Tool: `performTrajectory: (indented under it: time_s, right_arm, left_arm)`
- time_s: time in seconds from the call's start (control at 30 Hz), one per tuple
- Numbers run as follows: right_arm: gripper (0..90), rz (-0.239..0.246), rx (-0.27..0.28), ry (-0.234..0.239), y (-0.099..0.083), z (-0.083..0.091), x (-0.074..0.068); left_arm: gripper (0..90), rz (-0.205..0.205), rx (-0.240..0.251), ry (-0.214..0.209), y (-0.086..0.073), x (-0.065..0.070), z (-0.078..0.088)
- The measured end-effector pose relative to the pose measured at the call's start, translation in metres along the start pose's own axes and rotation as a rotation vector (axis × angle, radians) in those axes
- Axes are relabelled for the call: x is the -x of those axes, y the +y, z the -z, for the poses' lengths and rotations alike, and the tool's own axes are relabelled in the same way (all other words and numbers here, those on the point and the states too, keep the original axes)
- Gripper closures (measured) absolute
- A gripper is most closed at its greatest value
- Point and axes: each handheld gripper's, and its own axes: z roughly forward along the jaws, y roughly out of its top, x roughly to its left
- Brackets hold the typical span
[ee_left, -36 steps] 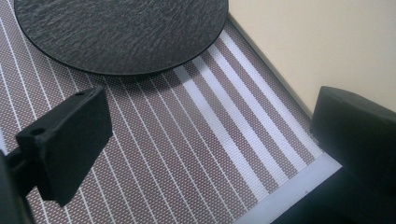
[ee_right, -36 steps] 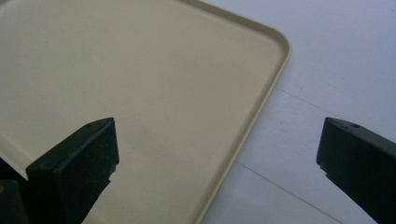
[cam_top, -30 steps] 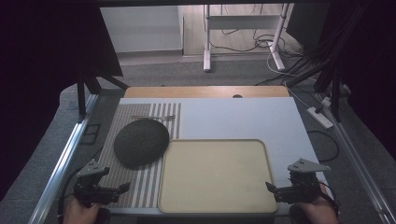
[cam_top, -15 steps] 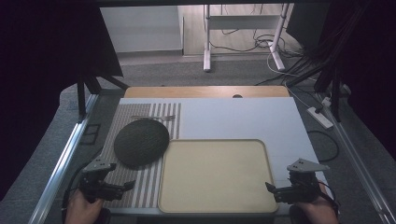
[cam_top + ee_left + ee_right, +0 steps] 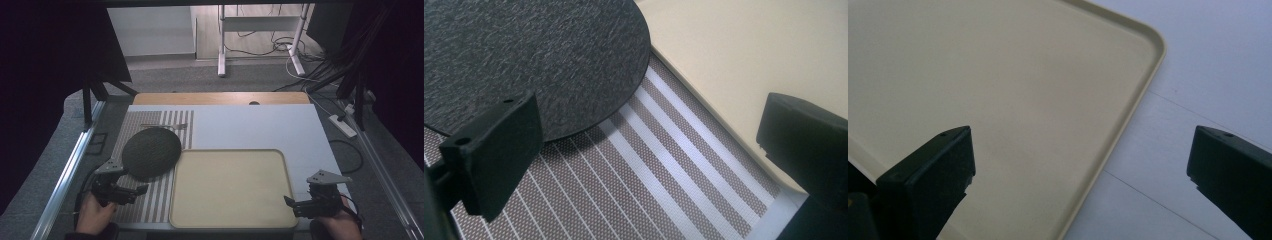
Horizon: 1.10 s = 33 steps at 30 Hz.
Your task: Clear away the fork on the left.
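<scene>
The left gripper [image 5: 131, 191] is hovering over the striped mat [image 5: 150, 200] at the near left of the table [image 5: 260, 125], its jaws standing wide apart and holding nothing. In the left gripper view the dark disc [image 5: 534, 60] is lying flat on the mat, just beyond the jaws, its near edge close to one of them. The disc's right edge is sitting just beside the far left corner of the tray [image 5: 230, 187]. The right gripper [image 5: 297, 205] is waiting at the tray's near right corner, jaws also spread wide and empty, one over the tray [image 5: 998, 90] and one over the white table [image 5: 1208, 65].
</scene>
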Motion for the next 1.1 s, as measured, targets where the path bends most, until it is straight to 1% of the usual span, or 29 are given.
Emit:
performTrajectory:
  time_s: [0.17,0.2,0.3,0.37,0.4,0.43,0.6,0.63,0.7,0.77,0.8,0.97,1.1]
  right_arm:
    - [0.0,0.002,-0.001,0.001,0.000,0.000,0.000]
    - [0.0,0.001,0.000,0.001,0.000,0.000,0.000]
    - [0.0,0.001,0.000,0.002,0.000,0.000,0.000]
    - [0.0,0.003,0.000,0.002,0.000,0.000,0.000]
    - [0.0,0.003,0.001,0.002,0.000,0.000,0.000]
    - [0.0,0.003,0.001,0.002,0.000,0.000,0.000]
    - [0.0,0.004,0.001,0.002,0.000,0.000,0.000]
    - [0.0,0.006,0.001,0.002,0.000,0.000,0.000]
    - [0.0,0.005,0.001,0.002,0.000,0.000,0.000]
    - [0.0,0.005,0.000,0.002,0.000,0.000,-0.001]
    - [0.0,0.006,0.000,0.002,0.000,0.000,-0.001]
    - [0.0,0.006,-0.001,0.003,0.000,0.000,-0.001]
    - [0.0,0.008,-0.002,0.003,0.000,0.000,-0.001]
  left_arm:
    - [0.0,0.001,-0.021,0.005,0.006,-0.005,-0.008]
    - [0.0,-0.001,-0.026,0.006,0.009,-0.006,-0.011]
    - [0.0,-0.006,-0.028,0.014,0.012,-0.008,-0.014]
    - [0.0,0.003,-0.025,0.005,0.015,-0.010,-0.017]
    - [0.0,0.017,-0.021,-0.009,0.017,-0.013,-0.020]
    - [0.0,0.017,-0.021,-0.009,0.017,-0.013,-0.020]
    - [0.0,0.047,-0.023,-0.017,0.024,-0.021,-0.026]
    - [0.0,0.060,-0.030,-0.017,0.027,-0.024,-0.028]
    - [0.0,0.066,-0.031,-0.020,0.029,-0.026,-0.030]
    - [0.0,0.068,-0.034,-0.015,0.032,-0.030,-0.032]
    - [0.0,0.070,-0.040,-0.006,0.035,-0.033,-0.035]
    - [0.0,0.076,-0.036,0.011,0.042,-0.039,-0.040]
    - [0.0,0.092,-0.036,0.006,0.048,-0.045,-0.043]
